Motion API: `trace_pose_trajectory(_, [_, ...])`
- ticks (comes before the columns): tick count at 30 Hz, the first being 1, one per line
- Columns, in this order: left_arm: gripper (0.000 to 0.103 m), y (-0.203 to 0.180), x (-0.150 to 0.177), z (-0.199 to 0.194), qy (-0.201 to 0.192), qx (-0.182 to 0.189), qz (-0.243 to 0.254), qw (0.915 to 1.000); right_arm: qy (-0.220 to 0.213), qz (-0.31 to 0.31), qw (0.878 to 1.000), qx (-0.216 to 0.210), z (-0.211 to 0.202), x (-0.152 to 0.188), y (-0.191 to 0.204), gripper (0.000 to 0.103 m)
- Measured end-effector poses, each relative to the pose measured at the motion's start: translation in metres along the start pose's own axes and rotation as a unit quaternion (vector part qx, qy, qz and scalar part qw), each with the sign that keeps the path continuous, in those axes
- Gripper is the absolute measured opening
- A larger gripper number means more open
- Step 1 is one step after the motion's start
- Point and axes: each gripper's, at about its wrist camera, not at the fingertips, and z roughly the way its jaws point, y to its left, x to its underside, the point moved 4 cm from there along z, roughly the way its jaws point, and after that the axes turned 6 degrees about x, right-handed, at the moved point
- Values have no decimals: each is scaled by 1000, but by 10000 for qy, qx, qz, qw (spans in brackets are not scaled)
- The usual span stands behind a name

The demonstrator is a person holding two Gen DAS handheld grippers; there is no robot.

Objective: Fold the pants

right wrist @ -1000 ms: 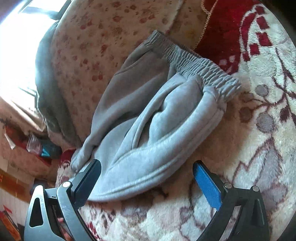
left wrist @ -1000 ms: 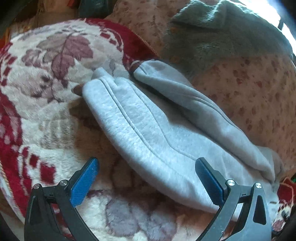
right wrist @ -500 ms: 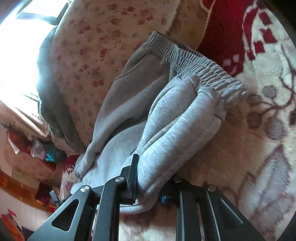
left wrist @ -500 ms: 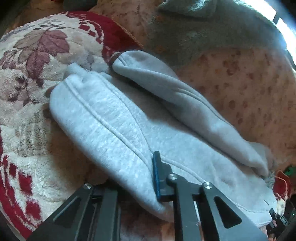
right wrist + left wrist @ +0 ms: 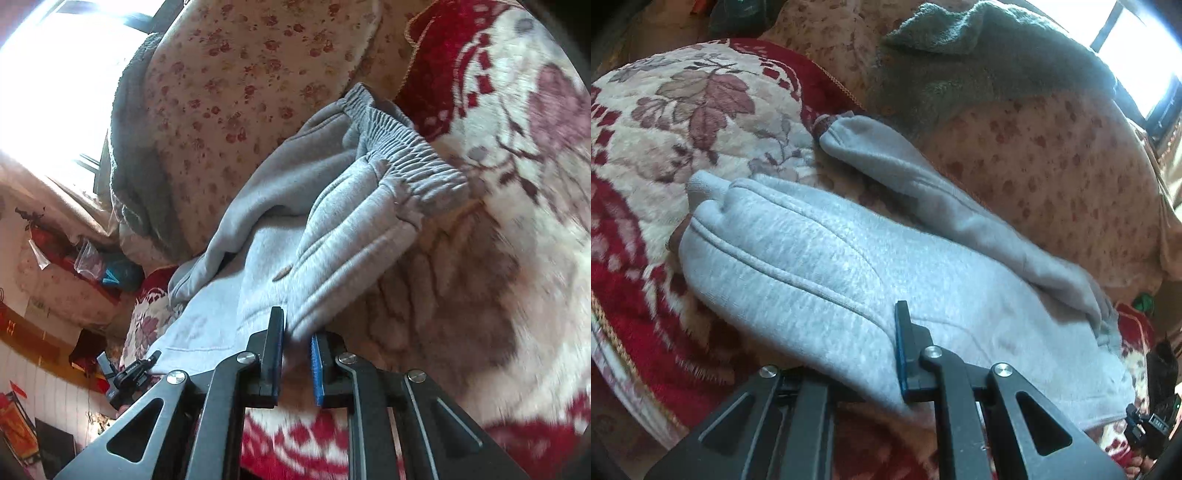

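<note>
Red floral blanket (image 5: 665, 122) w/ grey pants (image 5: 849, 266); L gripper (image 5: 864, 376) & R gripper (image 5: 295, 362) fingers both clamped on pants edge.

Both grippers, wide open a second ago, now clamped on the grey pants (image 5: 857, 273), near edge lifted off the blanket (image 5: 498, 258)

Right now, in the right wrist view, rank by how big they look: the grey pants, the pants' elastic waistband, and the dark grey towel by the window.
1. grey pants, the largest.
2. and 3. dark grey towel and elastic waistband look similar; the towel lies farther away, so I won't rank them.
</note>
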Motion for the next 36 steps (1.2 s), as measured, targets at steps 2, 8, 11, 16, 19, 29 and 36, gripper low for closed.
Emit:
trace_pose_trajectory(2, [10, 7, 6, 4, 87, -74, -8, 9999, 35, 78, 9999, 76, 1, 4, -9, 13])
trace_pose_trajectory(8, [40, 21, 21, 9, 85, -504, -41, 9987, 29, 381, 9992, 77, 13, 7, -29, 20])
trace_pose_trajectory(11, [67, 34, 19, 0, -118, -701, -207, 9973, 15, 389, 9992, 113, 12, 7, -32, 40])
trace_pose_trajectory(16, [79, 65, 10, -11, -312, -683, -849, 9936, -182, 608, 9980, 9, 7, 3, -37, 83])
trace_pose_trajectory(19, [79, 72, 2, -16, -503, -771, -1100, 9897, -89, 600, 9980, 164, 17, 1, -37, 82])
trace_pose_trajectory(29, [15, 74, -24, -21, -925, -1041, -528, 9888, 143, -3, 9963, 847, 40, 1, -28, 39])
trace_pose_trajectory(36, [40, 100, -9, -6, -429, -1518, -799, 9843, 362, 93, 9956, 853, 41, 2, -36, 40])
